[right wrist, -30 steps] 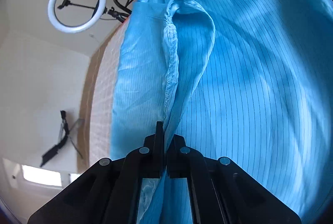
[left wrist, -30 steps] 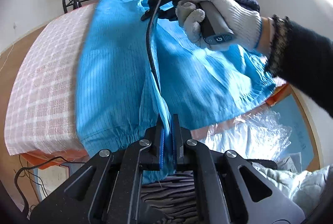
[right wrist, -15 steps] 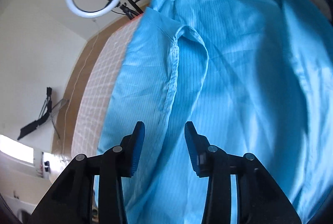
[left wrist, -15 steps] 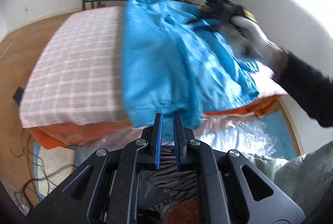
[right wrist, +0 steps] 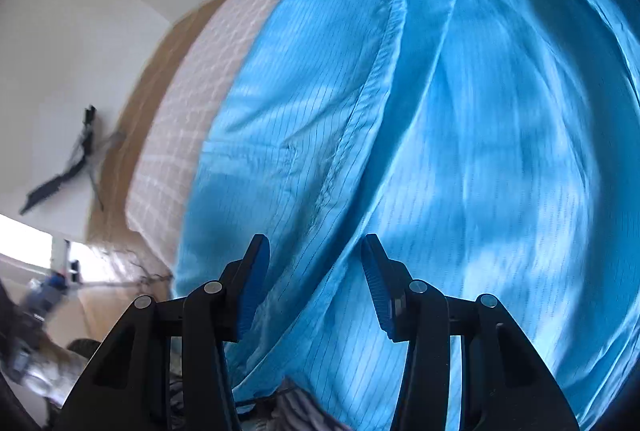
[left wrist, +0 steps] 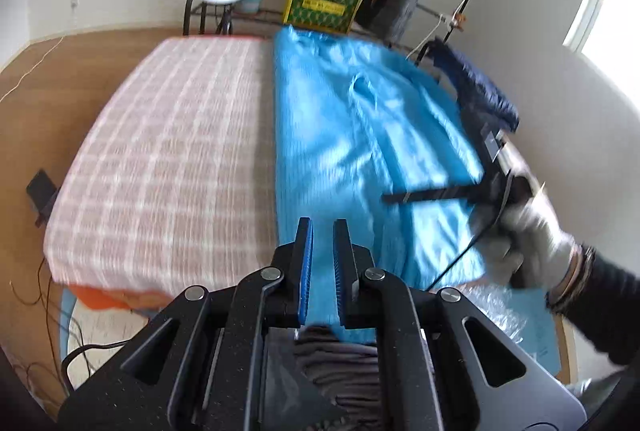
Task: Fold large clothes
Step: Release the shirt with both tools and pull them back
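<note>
first fold looks done, blue garment (left wrist: 360, 151) flat ahead of both claws on the bed (left wrist: 168, 151), left claw (left wrist: 322, 263) barely parted holding nothing, right claw (right wrist: 314, 287) opening empty, more folds left

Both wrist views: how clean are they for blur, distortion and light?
Left wrist view: strong fisheye bending; the gloved hand and checked bedcover are motion-smeared; the window at right is blown out. Right wrist view: the blue garment is streaked by motion, with soft dappled shadows; the dark lens rim vignettes the corners.
</note>
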Action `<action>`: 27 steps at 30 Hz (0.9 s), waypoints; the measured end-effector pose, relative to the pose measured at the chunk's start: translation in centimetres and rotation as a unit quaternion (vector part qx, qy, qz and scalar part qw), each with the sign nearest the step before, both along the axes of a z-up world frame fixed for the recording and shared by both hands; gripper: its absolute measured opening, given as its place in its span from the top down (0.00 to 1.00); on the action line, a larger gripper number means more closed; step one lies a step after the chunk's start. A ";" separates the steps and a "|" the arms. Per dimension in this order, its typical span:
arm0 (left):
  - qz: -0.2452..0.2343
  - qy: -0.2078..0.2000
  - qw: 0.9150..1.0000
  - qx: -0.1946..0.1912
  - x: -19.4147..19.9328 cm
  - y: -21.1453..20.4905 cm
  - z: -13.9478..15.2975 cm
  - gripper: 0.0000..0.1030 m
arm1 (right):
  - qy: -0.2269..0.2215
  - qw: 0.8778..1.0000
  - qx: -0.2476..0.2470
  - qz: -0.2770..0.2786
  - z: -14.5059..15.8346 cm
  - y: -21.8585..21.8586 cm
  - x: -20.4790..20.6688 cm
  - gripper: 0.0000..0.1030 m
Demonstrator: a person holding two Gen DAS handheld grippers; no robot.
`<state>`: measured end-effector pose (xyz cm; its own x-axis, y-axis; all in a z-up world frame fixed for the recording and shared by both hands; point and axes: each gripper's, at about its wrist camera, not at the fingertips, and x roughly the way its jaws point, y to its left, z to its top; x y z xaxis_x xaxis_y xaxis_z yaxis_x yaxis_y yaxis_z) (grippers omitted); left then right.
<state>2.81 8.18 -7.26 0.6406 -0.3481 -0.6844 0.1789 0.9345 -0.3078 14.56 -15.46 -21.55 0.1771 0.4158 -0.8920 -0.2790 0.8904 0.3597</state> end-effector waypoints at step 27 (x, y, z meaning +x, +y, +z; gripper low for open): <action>0.010 -0.025 1.000 0.001 5.2 -3.2 1.3 0.92 | -0.083 0.996 -0.026 -0.006 3.7 -4.0 -1.9 0.84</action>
<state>8.05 4.98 -5.95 0.6807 -0.3332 -0.6524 0.1755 0.9388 -0.2965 12.69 -19.44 -17.90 0.3283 0.3673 -0.8702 -0.3192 0.9102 0.2637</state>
